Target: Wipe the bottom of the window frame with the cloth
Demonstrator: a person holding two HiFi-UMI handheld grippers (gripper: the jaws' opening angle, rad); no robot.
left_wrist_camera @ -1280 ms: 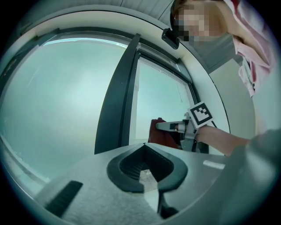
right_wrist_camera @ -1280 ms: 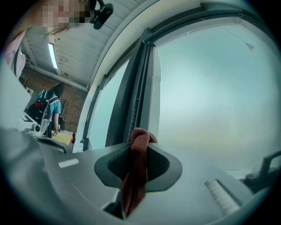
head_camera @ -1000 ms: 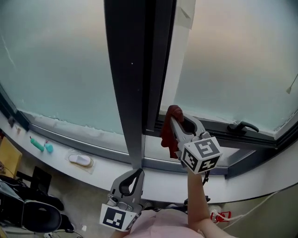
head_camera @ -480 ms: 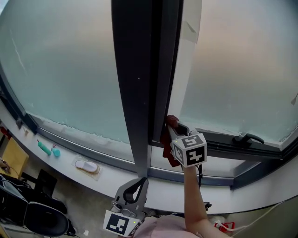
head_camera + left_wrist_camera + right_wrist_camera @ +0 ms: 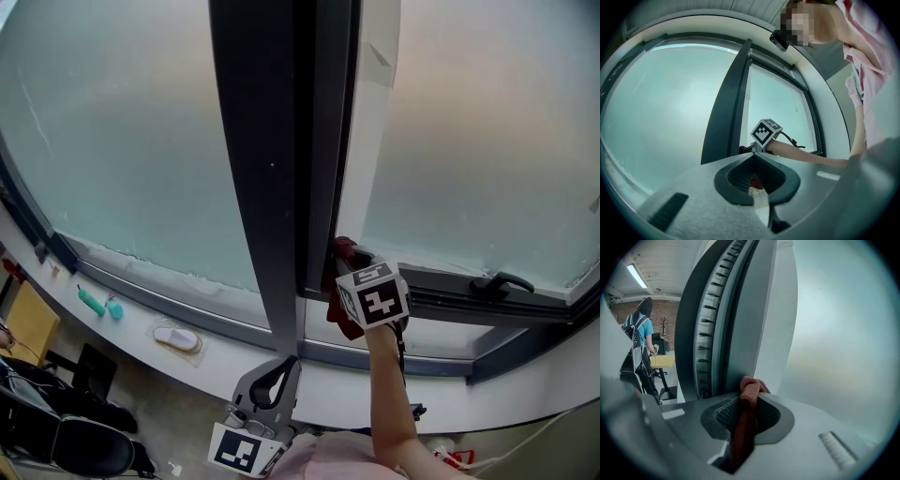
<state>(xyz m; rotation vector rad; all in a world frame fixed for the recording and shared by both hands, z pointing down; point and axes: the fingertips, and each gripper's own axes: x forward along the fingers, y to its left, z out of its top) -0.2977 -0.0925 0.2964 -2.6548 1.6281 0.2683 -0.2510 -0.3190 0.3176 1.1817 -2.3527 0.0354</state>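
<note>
Window-side, above a white sill (image 5: 412, 339), the scene reads outward from the person's body; nearest, the left gripper (image 5: 284, 362) hangs low by the pink shirt, its jaws together with nothing between them, well apart from the work; beyond it the right gripper (image 5: 354, 255) reaches forward on an outstretched arm, jaws clamped on the red cloth (image 5: 338, 315); the right gripper view shows the cloth (image 5: 749, 391) bunched in a knot just past the tips, with a tail trailing back through the jaws; the bunched end sits at the foot of the dark mullion (image 5: 267, 187), in the corner where the upright meets the bottom of the window frame (image 5: 459, 302), though actual contact cannot be confirmed; that bottom rail runs left to right, stretching away to the right of the cloth toward a black handle (image 5: 499, 280); a wipe would therefore probably travel rightward along the rail, with the right gripper far nearer than the left; farthest, frosted glass (image 5: 487, 141) fills both panes.
</note>
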